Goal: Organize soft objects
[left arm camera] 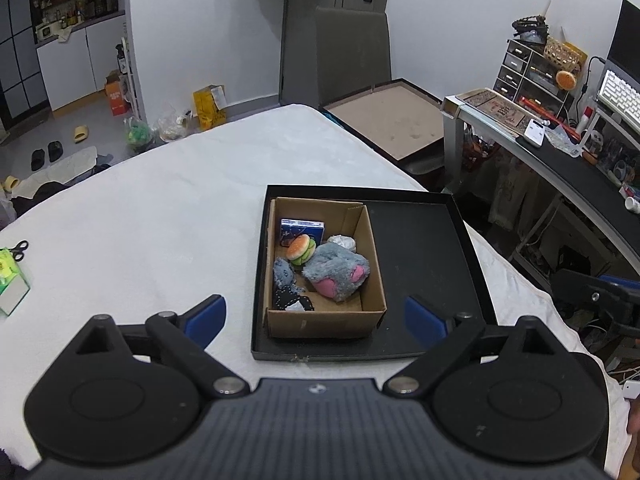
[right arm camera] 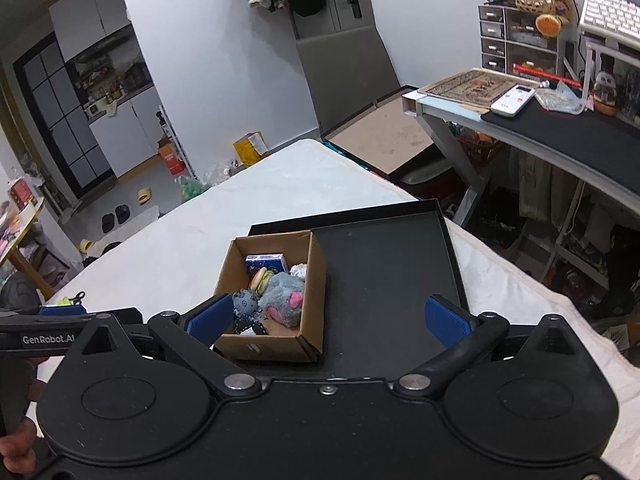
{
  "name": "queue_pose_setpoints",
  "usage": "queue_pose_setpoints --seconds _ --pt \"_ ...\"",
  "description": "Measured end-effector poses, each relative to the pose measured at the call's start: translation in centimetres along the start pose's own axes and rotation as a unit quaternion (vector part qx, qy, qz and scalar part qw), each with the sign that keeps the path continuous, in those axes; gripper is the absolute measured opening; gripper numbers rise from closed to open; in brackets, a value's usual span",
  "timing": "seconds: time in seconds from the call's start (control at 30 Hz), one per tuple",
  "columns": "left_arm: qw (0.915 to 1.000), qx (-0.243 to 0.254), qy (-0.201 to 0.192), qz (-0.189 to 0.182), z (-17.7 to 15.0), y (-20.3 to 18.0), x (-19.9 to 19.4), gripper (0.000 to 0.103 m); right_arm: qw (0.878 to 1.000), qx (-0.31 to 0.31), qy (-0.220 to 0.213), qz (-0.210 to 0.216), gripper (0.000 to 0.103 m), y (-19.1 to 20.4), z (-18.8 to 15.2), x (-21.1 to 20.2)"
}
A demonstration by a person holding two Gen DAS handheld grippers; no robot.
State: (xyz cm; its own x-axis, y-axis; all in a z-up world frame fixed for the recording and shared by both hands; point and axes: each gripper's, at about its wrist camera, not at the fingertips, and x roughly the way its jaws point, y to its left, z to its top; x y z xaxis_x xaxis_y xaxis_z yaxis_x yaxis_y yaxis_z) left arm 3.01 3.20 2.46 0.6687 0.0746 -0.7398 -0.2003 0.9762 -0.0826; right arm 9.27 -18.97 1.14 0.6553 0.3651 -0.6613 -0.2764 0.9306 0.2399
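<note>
Both claws wide, empty: left gripper (left arm camera: 316,316), right gripper (right arm camera: 328,318). Soft toys packed in brown cardboard box (left arm camera: 280,322) at left of shallow black tray (left arm camera: 420,240). Risk: light box tipping or sliding if grey-pink plush (left arm camera: 340,274) snags neighbours.

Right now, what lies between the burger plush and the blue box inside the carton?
Nothing: in the left wrist view the burger plush overlaps the blue box, inside the carton.
</note>
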Motion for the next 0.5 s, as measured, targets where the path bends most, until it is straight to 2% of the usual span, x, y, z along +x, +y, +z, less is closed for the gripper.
queue_pose_setpoints --seconds 0.23,0.5 --pt "0.9999 0.001 -0.01 0.002 -0.8 0.5 -2.5 0.096 1.0 -0.018 -0.005 -0.004 0.103 0.6 -0.4 -2.4" --pt "0.9992 0.004 -0.04 0.004 -2.0 0.5 -5.9 0.097 0.999 -0.019 -0.023 -0.016 0.103 0.7 -0.9 -5.7"
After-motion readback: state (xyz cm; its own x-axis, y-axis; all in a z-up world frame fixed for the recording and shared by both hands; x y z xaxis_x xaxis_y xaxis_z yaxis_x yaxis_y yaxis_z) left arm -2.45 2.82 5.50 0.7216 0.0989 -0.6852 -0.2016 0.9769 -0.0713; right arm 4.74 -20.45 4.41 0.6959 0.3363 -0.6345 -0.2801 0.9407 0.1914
